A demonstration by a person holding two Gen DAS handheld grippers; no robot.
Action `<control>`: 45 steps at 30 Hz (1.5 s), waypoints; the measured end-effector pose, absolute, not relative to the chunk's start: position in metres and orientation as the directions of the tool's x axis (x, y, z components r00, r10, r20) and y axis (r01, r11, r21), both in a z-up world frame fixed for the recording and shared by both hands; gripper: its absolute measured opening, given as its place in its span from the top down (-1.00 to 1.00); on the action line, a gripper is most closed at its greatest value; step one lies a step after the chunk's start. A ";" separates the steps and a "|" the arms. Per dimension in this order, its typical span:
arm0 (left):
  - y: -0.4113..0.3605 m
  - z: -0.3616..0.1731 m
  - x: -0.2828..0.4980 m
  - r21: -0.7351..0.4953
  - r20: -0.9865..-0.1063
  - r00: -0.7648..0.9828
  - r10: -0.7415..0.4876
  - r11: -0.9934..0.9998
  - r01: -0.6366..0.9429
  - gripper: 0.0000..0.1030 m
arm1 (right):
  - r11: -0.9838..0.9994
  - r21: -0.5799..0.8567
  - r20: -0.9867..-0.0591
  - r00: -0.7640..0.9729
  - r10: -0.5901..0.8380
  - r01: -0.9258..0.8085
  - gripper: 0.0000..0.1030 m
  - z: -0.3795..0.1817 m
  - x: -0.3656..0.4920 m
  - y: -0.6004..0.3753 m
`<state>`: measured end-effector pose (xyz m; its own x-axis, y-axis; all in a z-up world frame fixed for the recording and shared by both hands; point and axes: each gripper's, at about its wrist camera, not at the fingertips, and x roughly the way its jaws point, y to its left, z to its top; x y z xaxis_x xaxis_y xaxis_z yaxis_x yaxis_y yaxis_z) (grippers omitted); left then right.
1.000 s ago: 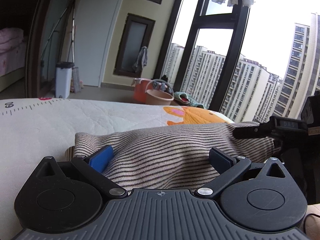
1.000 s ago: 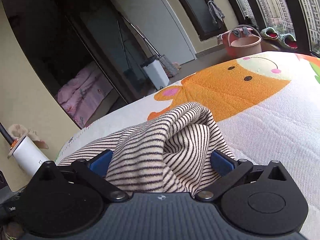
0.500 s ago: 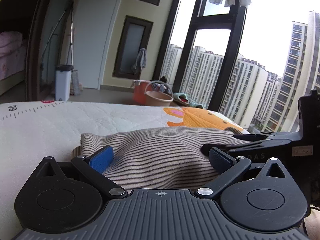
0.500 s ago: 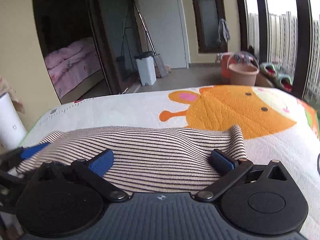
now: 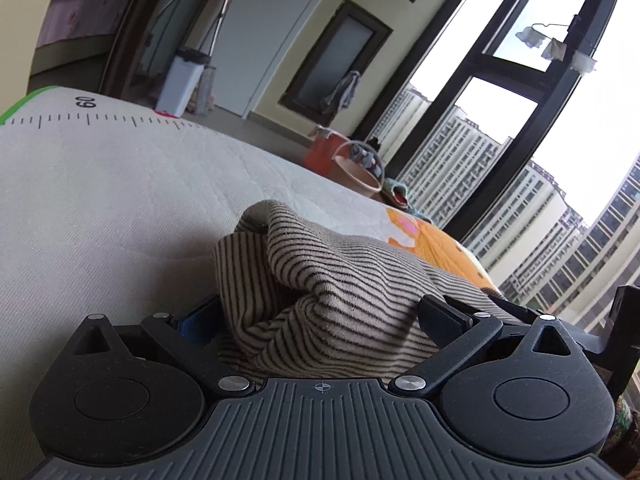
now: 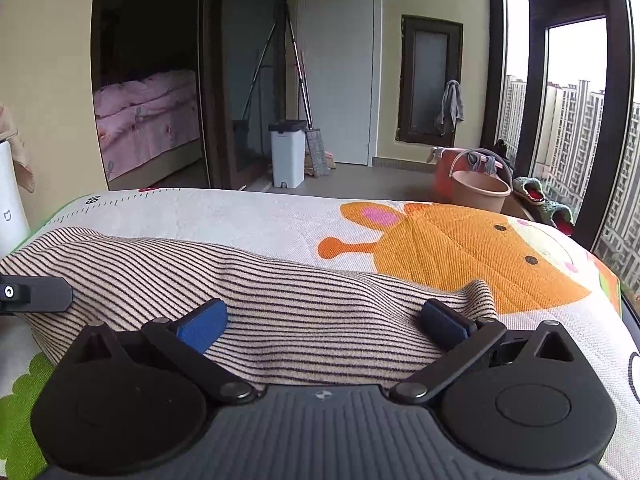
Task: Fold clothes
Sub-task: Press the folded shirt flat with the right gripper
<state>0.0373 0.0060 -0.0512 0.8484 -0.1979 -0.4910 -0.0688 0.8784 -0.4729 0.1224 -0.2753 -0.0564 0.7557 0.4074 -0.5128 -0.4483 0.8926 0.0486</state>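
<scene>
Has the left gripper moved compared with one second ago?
Yes. The left gripper has tilted: the window frame now leans, and the striped garment is bunched between its fingers.

- On my mat [image 5: 100,168], along its ruler-marked edge, I read the number "60" [image 5: 86,102].
- That same "60" [image 6: 93,199] shows from my right tool.

A high-rise apartment home: a cartoon-printed mat [image 6: 460,248] fills the foreground, a bed with pink bedding [image 6: 148,120] shows through the far doorway, a white bin [image 6: 287,152], mop [image 6: 304,92] and buckets [image 6: 478,190] stand on the far floor, with tower blocks [image 6: 576,128] beyond tall right-hand windows.
</scene>
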 end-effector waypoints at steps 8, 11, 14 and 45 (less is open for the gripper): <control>0.018 -0.054 0.056 -0.478 -0.479 0.868 -0.134 0.869 -0.130 -1.00 | 0.916 0.045 -0.506 0.781 0.365 -0.399 -1.00 -0.057 0.147 -0.254; 0.018 -0.055 0.052 -0.481 -0.476 0.867 -0.148 0.869 -0.115 -1.00 | 0.909 0.056 -0.504 0.774 0.382 -0.413 -1.00 -0.057 0.143 -0.259; 0.013 -0.054 0.045 -0.465 -0.487 0.860 -0.153 0.879 -0.107 -1.00 | 0.883 0.057 -0.512 0.745 0.427 -0.467 -1.00 -0.058 0.136 -0.273; 0.022 -0.020 -0.037 -0.575 -0.417 0.871 -0.261 0.818 -0.030 -1.00 | 0.773 0.197 -0.521 0.604 0.603 -0.603 -1.00 -0.020 0.081 -0.349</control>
<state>-0.0368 0.0222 -0.0204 0.8706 -0.2613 -0.4169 -0.0296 0.8179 -0.5745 0.0811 -0.3495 -0.0195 0.6035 0.6034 -0.5213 -0.6032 0.7730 0.1965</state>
